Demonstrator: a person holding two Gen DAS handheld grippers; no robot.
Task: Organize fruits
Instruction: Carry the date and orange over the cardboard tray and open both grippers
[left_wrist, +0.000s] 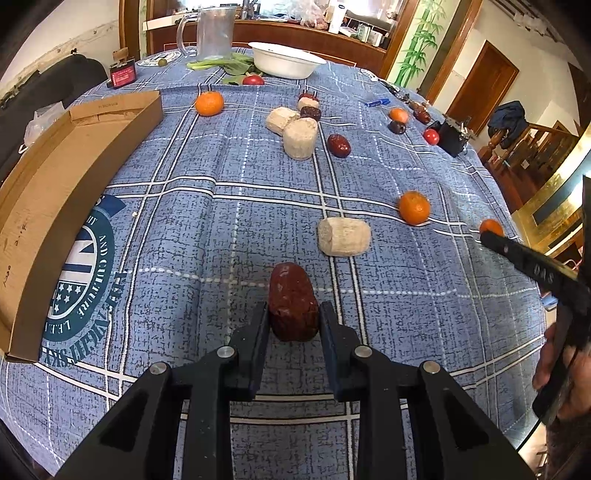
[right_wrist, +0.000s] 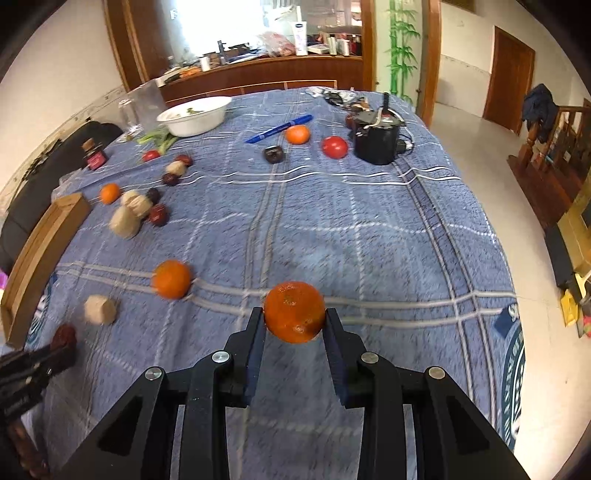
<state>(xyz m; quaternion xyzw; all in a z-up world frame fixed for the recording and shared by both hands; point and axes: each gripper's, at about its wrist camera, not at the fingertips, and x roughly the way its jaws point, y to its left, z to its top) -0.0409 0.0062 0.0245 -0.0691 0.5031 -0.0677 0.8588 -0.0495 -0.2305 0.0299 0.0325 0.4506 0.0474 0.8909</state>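
Observation:
My left gripper (left_wrist: 293, 312) is shut on a dark red date (left_wrist: 291, 295) just above the blue checked tablecloth. My right gripper (right_wrist: 294, 317) is shut on an orange tangerine (right_wrist: 294, 312) and holds it over the cloth. It also shows at the right edge of the left wrist view (left_wrist: 491, 228). More tangerines (left_wrist: 414, 207) (left_wrist: 209, 103), red dates (left_wrist: 338, 145), pale cylinder pieces (left_wrist: 344, 236) (left_wrist: 300, 138) and a red tomato (right_wrist: 335, 147) lie scattered on the cloth. An open cardboard box (left_wrist: 55, 192) lies at the left.
A white bowl (left_wrist: 286, 59), a clear jug (left_wrist: 214, 31) and green leaves stand at the far end. A black pot (right_wrist: 376, 142) and a blue pen (right_wrist: 279, 128) lie far right. A small red bottle (left_wrist: 123, 74) stands far left. The table drops off at the right.

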